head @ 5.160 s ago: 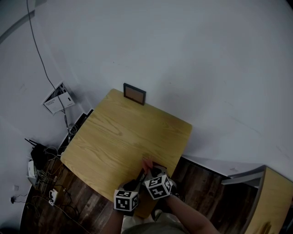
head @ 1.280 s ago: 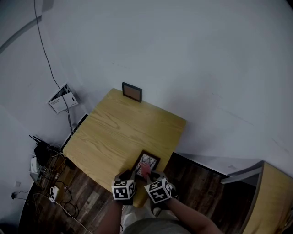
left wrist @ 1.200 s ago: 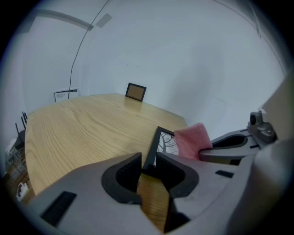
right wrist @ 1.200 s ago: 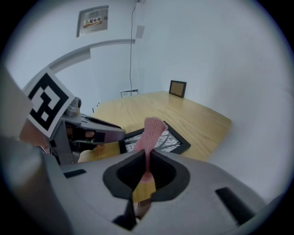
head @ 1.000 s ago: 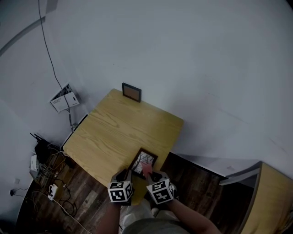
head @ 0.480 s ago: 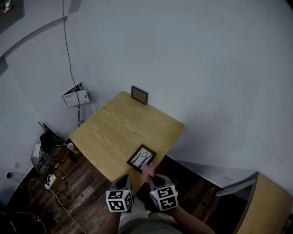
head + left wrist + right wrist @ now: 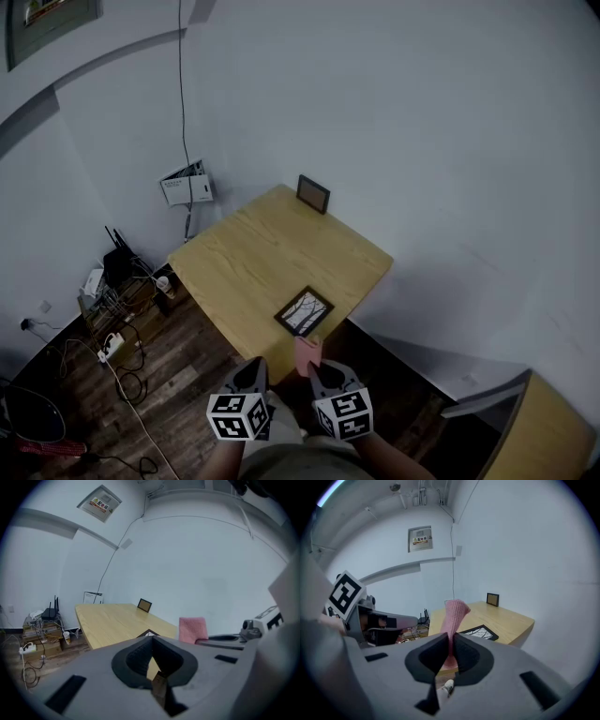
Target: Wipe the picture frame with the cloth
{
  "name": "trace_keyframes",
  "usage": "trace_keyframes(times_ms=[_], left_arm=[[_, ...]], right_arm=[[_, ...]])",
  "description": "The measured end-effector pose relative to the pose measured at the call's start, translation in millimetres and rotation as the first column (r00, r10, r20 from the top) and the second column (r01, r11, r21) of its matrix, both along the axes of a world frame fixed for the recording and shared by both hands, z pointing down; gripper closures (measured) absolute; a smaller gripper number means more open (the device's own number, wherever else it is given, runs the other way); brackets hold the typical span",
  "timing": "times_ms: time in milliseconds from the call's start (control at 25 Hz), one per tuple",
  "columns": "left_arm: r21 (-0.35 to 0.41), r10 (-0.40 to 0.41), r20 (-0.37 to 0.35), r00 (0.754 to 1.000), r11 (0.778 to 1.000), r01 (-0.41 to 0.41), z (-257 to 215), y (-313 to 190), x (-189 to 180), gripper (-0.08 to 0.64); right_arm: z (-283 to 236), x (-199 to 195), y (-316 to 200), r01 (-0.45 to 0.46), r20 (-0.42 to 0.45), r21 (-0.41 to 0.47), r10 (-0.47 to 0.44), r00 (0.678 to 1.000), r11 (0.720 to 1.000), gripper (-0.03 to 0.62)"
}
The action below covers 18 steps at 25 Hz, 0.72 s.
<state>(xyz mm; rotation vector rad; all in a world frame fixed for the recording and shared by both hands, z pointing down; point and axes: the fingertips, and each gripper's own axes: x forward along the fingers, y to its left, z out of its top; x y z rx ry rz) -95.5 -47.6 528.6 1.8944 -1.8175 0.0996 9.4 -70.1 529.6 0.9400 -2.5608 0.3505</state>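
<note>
My right tongs [image 7: 323, 372] clamp pink cloth [image 7: 307, 354]; left tongs [image 7: 254, 369] just closed, nothing between. Picture frame [image 7: 305, 311] lies flat at table [image 7: 244, 262] near edge, untouched. No wiping contact. Next, likely: lower cloth onto glass.

I seem to be working in a plain office or test room: bare white walls [image 7: 422, 122], one wooden desk [image 7: 262, 262] set against them, a dark plank floor [image 7: 187, 384], a router [image 7: 117, 267] with tangled cables [image 7: 122, 361] low down beside the desk, and a printed notice [image 7: 421, 538] mounted high up.
</note>
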Motion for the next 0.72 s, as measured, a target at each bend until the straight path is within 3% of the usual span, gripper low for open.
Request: trace_keyframes(times_ms=[160,720], left_arm=[[0.017,-0.021,-0.038,0.999,1.0,0.022,-7.3,15.5,0.8,0.555],[0.036,-0.022,-0.024,0.999,0.999,0.023,-13.0,27.3,12.1,0.557]], right_arm=[[-9.7,1.3,7.3,0.009,0.029,0.018,-0.009,1.0,1.0,0.578],[-17.3,4.9,16.0,0.027,0.049,0.05,-0.029,0.998,0.998,0.578]])
